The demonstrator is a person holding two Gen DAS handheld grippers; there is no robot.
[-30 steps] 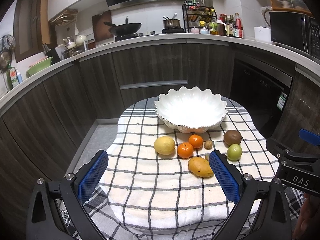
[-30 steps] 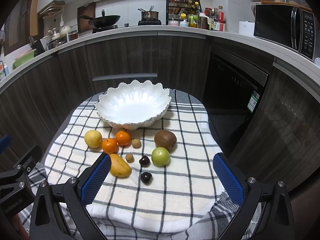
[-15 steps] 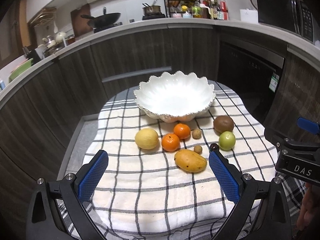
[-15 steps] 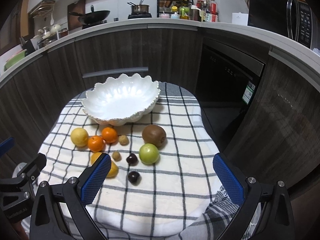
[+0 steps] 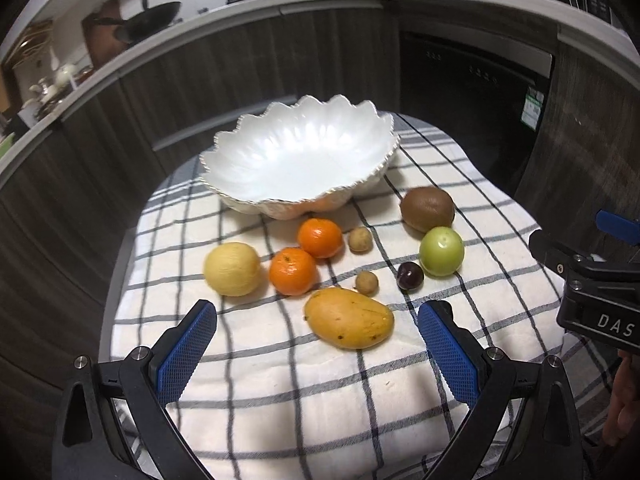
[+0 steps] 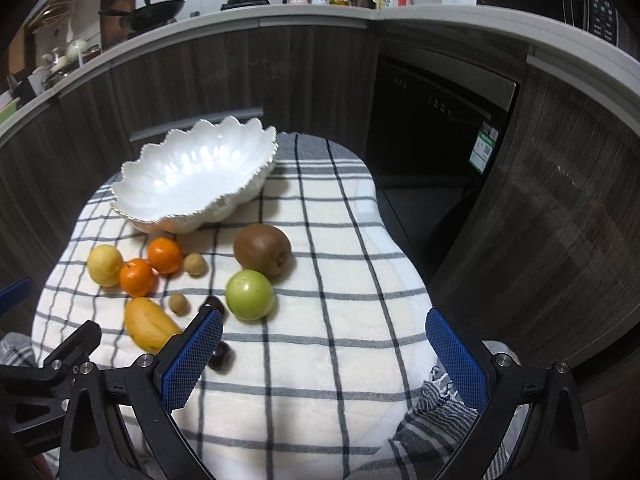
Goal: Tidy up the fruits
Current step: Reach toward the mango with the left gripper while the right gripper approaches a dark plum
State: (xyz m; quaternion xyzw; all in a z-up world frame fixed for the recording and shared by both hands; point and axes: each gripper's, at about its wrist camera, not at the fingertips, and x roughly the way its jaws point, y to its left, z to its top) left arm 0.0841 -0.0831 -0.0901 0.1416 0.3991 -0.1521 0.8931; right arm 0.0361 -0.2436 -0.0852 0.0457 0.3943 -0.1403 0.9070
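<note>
both grippers have dropped in closer over the checked cloth (image 5: pixel 280 392) since a second ago. left gripper (image 5: pixel 316 344) and right gripper (image 6: pixel 324 356) are spread wide, holding nothing. nearest the front edge, the yellow-orange mango (image 5: pixel 349 317) lies on its side, long axis left-right. behind it sit two tangerines (image 5: pixel 293 271), a lemon (image 5: pixel 232 268), a green apple (image 5: pixel 441 251) and a kiwi (image 5: pixel 427 208), all outside the empty white scalloped bowl (image 5: pixel 304 160) by the far edge.

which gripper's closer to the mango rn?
Left. The mango lies just ahead of the open left gripper, between its fingers. The open right gripper sits to the mango's right, nearer the green apple.
</note>
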